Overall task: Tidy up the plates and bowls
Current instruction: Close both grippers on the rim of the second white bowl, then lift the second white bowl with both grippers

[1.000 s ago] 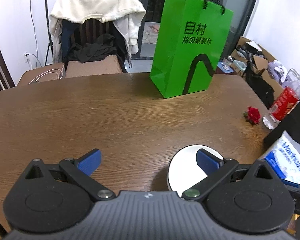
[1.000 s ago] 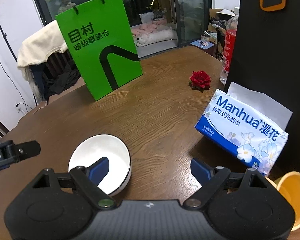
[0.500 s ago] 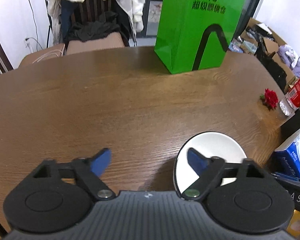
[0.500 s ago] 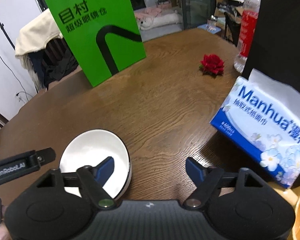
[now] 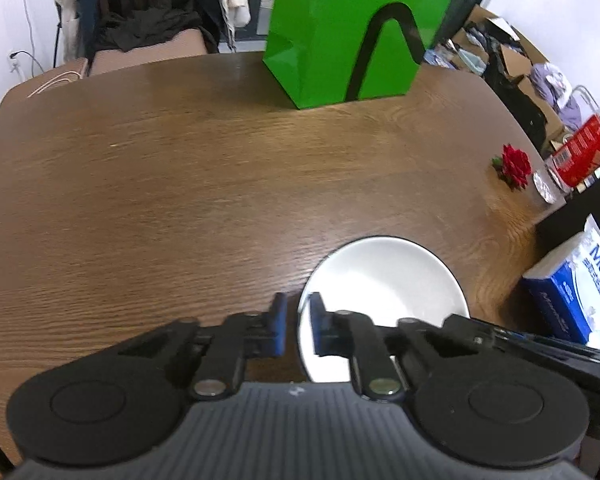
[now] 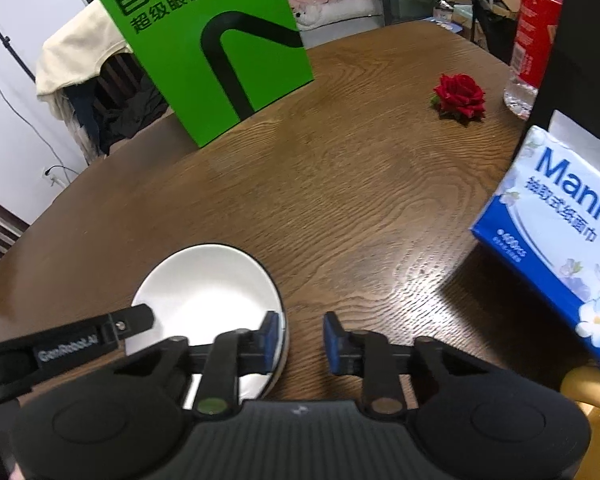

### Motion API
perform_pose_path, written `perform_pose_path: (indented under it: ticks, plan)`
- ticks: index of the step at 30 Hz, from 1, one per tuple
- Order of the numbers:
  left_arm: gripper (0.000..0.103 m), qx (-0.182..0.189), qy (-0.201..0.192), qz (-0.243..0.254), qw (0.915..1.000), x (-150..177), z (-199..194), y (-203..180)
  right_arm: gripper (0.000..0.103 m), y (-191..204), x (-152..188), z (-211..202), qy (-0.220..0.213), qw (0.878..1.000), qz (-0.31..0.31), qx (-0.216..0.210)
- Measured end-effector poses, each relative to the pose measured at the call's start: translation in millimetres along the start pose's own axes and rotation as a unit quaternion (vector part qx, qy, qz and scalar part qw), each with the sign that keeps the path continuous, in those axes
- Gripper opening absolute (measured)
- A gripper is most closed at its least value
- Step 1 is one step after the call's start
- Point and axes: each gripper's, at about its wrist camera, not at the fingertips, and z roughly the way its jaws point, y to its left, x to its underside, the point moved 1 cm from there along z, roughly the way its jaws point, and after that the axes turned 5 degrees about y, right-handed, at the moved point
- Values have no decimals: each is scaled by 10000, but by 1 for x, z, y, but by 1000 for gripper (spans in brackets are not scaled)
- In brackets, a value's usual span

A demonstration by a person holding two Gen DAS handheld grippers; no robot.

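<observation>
A white bowl (image 5: 384, 280) with a dark rim stands on the brown wooden table (image 5: 180, 200). My left gripper (image 5: 298, 320) is shut on the bowl's left rim, one blue pad inside and one outside. In the right wrist view the same bowl (image 6: 208, 288) sits low and left. My right gripper (image 6: 300, 338) straddles its right rim and its jaws are closing. The inner pad lies against the bowl's wall, while a strip of table still shows between the rim and the outer pad. The left gripper's finger (image 6: 100, 332) reaches in from the left.
A green paper bag (image 6: 204, 48) stands at the table's far side. A red rose (image 6: 460, 96), a red-labelled bottle (image 6: 534, 40) and a blue tissue pack (image 6: 560, 240) are on the right. A yellow cup (image 6: 592, 392) is at the lower right. A clothes-draped chair (image 5: 140, 20) is behind the table.
Both grippers have sunk toward the bowl and tilted down. The left jaws went from wide open to shut on the left rim. The right jaws narrowed around the right rim.
</observation>
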Motion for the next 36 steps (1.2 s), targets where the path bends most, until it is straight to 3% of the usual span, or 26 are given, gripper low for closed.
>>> perform_pose_path:
  ticks: [4,25,29,32,36]
  plan:
    - [7,-92,36,69,9999,0,1,-5,4,6,-1,1,80,10000,-13,10]
    - [7,-209,71,22,9998,-2,1,-8,5,21,-6,4,160,9989,-194,408]
    - [7,-151,99,-39,9998,-2,1,-5,11,21,-8,11,331,9986,-128,380]
    - [7,-156,109,-42,9998,-2,1,-4,5,18,-8,12,298,9989,-72,351]
    - [8,-217,131,-15,9997,-1,2,-5,5,19,-8,11,258,9989,-122,381]
